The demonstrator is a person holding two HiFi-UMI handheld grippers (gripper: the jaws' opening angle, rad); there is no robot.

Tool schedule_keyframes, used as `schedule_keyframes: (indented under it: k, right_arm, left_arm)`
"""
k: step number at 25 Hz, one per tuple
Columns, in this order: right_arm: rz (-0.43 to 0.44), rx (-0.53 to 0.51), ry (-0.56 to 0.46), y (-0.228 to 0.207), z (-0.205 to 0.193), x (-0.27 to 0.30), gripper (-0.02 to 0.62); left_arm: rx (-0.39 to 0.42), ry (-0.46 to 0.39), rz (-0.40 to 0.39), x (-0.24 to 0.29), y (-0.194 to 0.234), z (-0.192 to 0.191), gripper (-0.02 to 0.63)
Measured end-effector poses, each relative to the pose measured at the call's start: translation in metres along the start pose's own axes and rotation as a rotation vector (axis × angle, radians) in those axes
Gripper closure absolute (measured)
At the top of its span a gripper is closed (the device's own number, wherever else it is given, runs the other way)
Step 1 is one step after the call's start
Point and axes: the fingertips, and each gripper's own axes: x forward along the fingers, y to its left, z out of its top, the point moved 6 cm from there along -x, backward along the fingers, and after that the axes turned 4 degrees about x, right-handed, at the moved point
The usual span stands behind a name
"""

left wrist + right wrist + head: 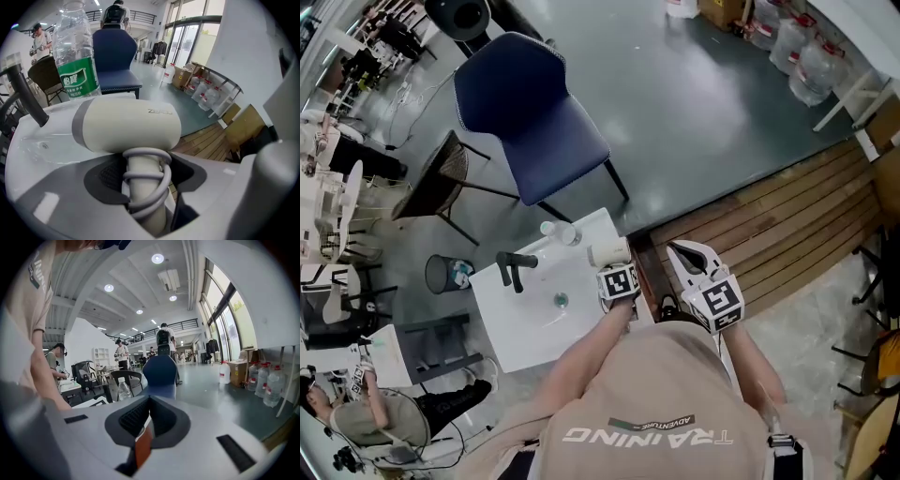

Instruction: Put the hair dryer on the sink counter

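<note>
White rectangular sink counter (520, 323) on grey-green floor (694, 112), beside brown wooden decking (769, 225); left gripper (614, 267) clamped, jaws wide, round the cord-wrapped handle of the one cream hair dryer (126, 124), at the counter's right edge; right gripper (149, 401) closed, empty; one clear plastic bottle (75, 56), one black faucet (514, 267), one blue chair (530, 117).

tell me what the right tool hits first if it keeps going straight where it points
Likely the blue chair, dead ahead of the right tool; the water bottle stands left of that line. Depth is unclear.
</note>
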Motion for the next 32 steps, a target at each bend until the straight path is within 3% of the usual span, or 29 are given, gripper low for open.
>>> schedule_keyframes:
  k: [7,11,22,27,32]
  right_arm:
    - [0.003,0.0,0.01,0.0,-0.002,-0.004,0.589]
    - [0.006,0.0,0.016,-0.001,-0.005,-0.004,0.589]
    - [0.061,-0.017,0.02,0.011,-0.002,0.007,0.589]
    - [0.089,-0.037,0.022,0.02,0.003,0.014,0.589]
    - [0.12,-0.076,0.026,0.031,0.011,0.022,0.589]
  left_arm:
    - [0.004,0.018,0.024,-0.002,-0.002,0.0,0.354]
    - [-0.002,0.033,0.0,-0.003,-0.004,-0.001,0.318]
    - [-0.027,0.005,-0.022,-0.022,0.001,0.0,0.318]
    - [-0.028,-0.058,-0.077,-0.045,0.003,0.003,0.318]
    - [-0.028,-0.175,-0.101,-0.086,0.018,0.006,0.318]
